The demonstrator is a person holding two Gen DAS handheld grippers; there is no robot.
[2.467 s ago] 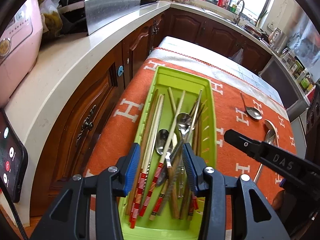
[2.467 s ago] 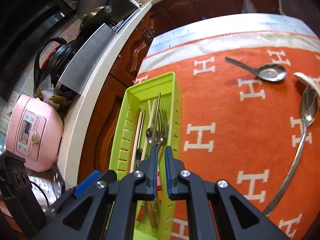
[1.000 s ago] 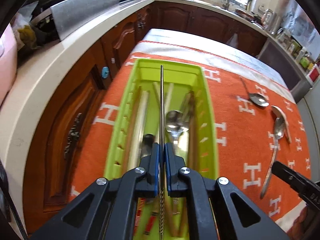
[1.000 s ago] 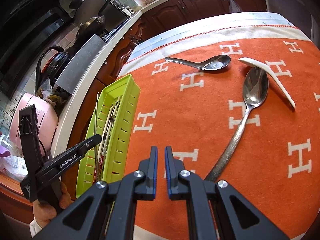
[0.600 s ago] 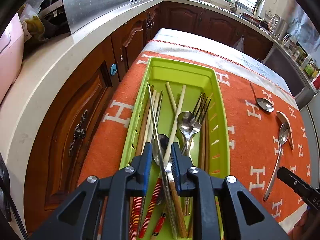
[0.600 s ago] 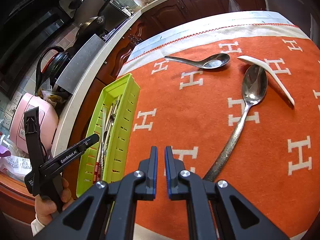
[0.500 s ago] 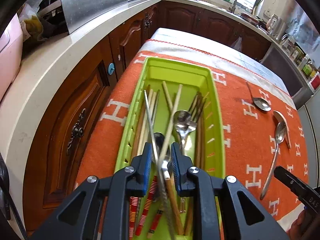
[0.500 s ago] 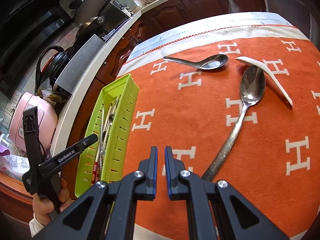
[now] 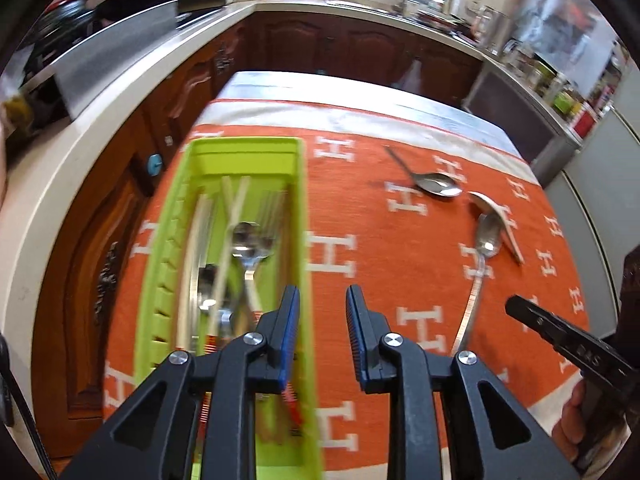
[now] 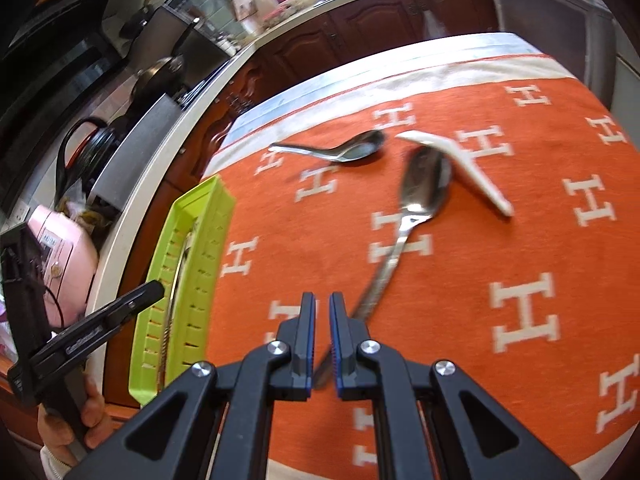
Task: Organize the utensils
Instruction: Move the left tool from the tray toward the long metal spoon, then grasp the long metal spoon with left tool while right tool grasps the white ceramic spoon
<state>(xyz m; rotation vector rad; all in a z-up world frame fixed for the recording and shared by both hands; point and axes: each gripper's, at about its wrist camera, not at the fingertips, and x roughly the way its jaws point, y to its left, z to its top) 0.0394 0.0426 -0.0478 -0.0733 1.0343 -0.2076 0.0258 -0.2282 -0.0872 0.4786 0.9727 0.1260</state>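
A green slotted tray holds chopsticks, forks and spoons at the left of an orange cloth. My left gripper hangs above the tray's right wall, its jaws opening, with nothing between them. On the cloth to the right lie a long metal spoon, a small metal spoon and a white ceramic spoon. My right gripper is shut, low over the end of the long spoon's handle, which runs under its fingertips. The tray is to its left.
The orange cloth with white H marks covers the table. A pale countertop and dark wooden cabinets run along the left and far sides. A pink rice cooker and a black kettle stand on the counter.
My left gripper let a thin metal chopstick drop into the tray, widened its jaws and shifted right and up. The right gripper moved closer to the long spoon's handle.
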